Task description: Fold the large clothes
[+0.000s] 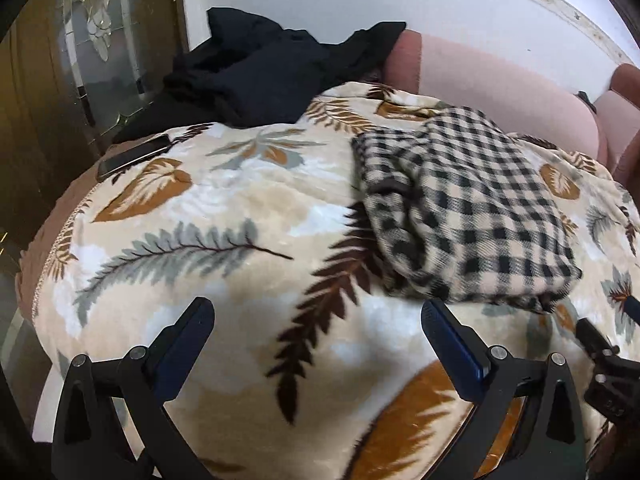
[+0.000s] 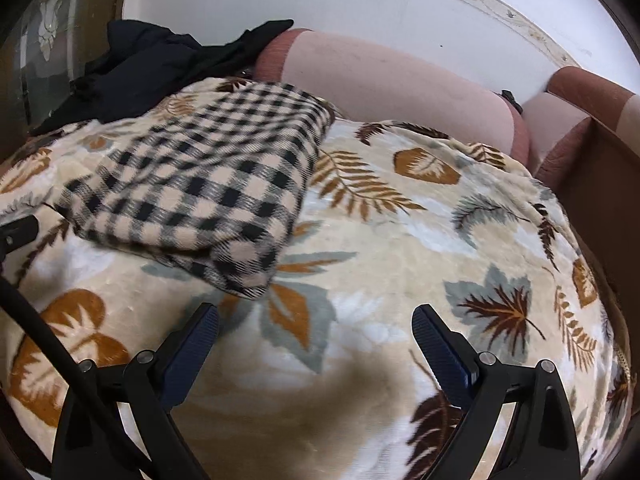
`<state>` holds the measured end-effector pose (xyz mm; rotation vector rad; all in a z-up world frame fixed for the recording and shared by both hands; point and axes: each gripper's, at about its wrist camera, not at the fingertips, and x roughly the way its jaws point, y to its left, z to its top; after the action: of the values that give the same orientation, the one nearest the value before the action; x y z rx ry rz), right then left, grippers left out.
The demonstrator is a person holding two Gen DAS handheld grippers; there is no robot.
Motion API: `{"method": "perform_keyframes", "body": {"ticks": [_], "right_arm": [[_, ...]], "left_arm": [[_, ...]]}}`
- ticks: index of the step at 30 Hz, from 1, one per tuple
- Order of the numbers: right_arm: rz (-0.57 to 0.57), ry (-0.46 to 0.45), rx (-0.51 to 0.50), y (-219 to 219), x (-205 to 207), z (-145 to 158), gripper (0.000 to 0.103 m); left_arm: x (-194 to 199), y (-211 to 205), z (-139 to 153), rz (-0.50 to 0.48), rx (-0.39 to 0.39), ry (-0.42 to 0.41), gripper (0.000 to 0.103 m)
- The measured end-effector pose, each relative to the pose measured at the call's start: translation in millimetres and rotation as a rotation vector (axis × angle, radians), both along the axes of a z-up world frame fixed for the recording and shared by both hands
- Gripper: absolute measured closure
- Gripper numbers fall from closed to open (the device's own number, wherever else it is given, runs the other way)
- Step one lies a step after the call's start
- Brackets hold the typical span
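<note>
A folded black-and-beige checked garment [image 1: 468, 208] lies on a leaf-patterned blanket [image 1: 224, 216]; it also shows in the right wrist view [image 2: 208, 188] on the blanket [image 2: 400, 240]. A dark black garment [image 1: 272, 76] lies crumpled at the back left, also in the right wrist view [image 2: 160, 64]. My left gripper [image 1: 318, 316] is open and empty, just in front of the checked garment's near edge. My right gripper [image 2: 316, 322] is open and empty, to the right of the garment's near corner. The right gripper's tip shows in the left view [image 1: 608, 344].
A dark phone [image 1: 134, 156] lies on the blanket's left edge. Pink and brown sofa cushions [image 2: 400, 80] stand behind the blanket. A glass-panelled door [image 1: 96, 40] is at the left. A white wall [image 2: 360, 0] is behind the sofa.
</note>
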<state>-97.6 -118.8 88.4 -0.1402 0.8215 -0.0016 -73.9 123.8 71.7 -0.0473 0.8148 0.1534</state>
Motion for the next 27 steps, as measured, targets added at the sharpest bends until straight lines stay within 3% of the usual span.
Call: {"method": "perform_keyframes", "body": {"ticks": [5, 10, 17, 20, 24, 27], "right_arm": [[0.021, -0.040, 0.007, 9.1, 9.5, 24.3, 0.004], [-0.059, -0.003, 0.019, -19.6, 24.9, 26.2, 0.004], [-0.334, 0.092, -0.132, -139.9, 46.5, -3.2, 0.005], [-0.460, 0.152, -0.159, -202.0, 50.8, -21.4, 0.005], [-0.566, 0.233, -0.070, -267.5, 53.9, -45.1, 0.005], [-0.577, 0.182, 0.130, -295.7, 47.9, -53.9, 0.000]], "left_arm": [[30.1, 50.5, 6.8, 0.083, -0.030, 0.015, 0.000], [55.1, 115.0, 7.6, 0.215, -0.031, -0.007, 0.000], [95.5, 198.1, -11.6, 0.335, 0.034, 0.019, 0.000], [110.4, 233.7, -26.8, 0.386, 0.007, 0.055, 0.000], [124.4, 270.8, -44.5, 0.447, -0.031, 0.085, 0.000], [134.4, 282.2, -47.9, 0.458, -0.018, 0.104, 0.000]]}}
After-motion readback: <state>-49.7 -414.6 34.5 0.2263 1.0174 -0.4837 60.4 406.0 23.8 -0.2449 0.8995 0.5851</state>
